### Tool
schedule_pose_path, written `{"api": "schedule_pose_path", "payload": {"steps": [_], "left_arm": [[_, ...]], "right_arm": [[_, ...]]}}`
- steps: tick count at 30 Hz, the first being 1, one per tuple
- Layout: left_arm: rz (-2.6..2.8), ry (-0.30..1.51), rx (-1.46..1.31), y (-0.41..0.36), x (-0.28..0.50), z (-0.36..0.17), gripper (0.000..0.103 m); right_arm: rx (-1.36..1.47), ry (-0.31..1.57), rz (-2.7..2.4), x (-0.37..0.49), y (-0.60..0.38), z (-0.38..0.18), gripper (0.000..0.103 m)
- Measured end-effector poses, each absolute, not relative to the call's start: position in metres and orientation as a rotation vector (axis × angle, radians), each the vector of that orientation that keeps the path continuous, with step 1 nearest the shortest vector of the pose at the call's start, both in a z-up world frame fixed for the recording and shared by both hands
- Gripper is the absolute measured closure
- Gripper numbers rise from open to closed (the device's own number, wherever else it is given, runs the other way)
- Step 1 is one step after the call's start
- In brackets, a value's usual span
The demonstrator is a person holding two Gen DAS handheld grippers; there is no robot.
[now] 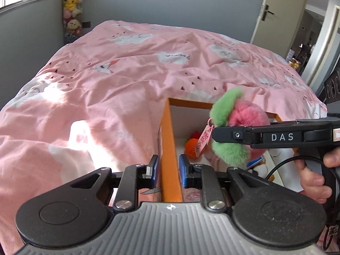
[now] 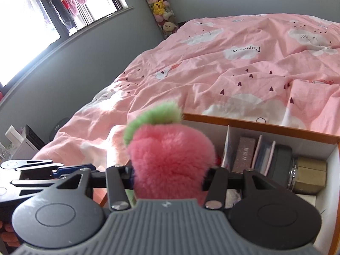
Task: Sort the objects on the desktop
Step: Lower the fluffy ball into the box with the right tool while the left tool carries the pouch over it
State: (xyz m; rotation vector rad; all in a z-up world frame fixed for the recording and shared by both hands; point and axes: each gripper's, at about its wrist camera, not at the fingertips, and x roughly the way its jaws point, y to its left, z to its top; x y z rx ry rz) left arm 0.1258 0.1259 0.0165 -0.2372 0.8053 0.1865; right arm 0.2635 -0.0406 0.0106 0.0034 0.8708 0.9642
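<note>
Right gripper (image 2: 167, 176) clamped on a fluffy pink plush toy with green fur trim (image 2: 170, 161), pads pressed into both flanks of the fur, toy bulging up and forward between the fingers. Seen from the left wrist camera: same plush toy (image 1: 240, 123) held above the open orange-rimmed white box (image 1: 170, 148), with a pink paper tag (image 1: 203, 141) dangling beside the fingertip. Hand (image 1: 314, 178) wrapped round the right gripper's grip.

Left gripper (image 1: 169, 173) astride the box's near orange wall, blue pads (image 1: 154, 170) narrowly parted on either side of it; no contact visible between pads and wall.

Below and beyond the left gripper, inside the box: an orange ribbed ball (image 1: 192, 146) on the floor. Ahead and right of the right gripper, another compartment packed with a brown slim carton (image 2: 244, 155), pale pink cards (image 2: 262, 155), a black round-edged case (image 2: 282, 165) and an olive-gold block (image 2: 311, 176), all upright, side by side.

Beyond both grippers: pink quilt printed with white clouds (image 1: 131, 68).
</note>
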Motion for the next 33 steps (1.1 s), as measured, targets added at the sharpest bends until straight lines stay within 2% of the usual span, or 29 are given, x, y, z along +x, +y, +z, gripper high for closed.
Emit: {"api": "schedule_pose_path", "payload": {"steps": [9,14,20,26,33], "left_arm": [[0.185,0.835,-0.262,0.129,0.124,0.008,0.081],[0.179,0.849,-0.261,0.128,0.126,0.004,0.081],[0.17,0.855,-0.266,0.128,0.127,0.001,0.081],[0.168,0.852,-0.261,0.127,0.126,0.002,0.08],[0.162,0.814,-0.226,0.114,0.123,0.011,0.079]], "right_arm": [[-0.092,0.956,0.944,0.272,0.0,-0.016,0.05],[-0.091,0.976,0.937,0.278,0.008,-0.023,0.046],[-0.089,0.978,0.937,0.276,0.005,-0.024,0.047],[-0.089,0.931,0.923,0.266,-0.012,-0.011,0.047],[-0.096,0.768,0.81,0.231,-0.058,0.016,0.047]]}}
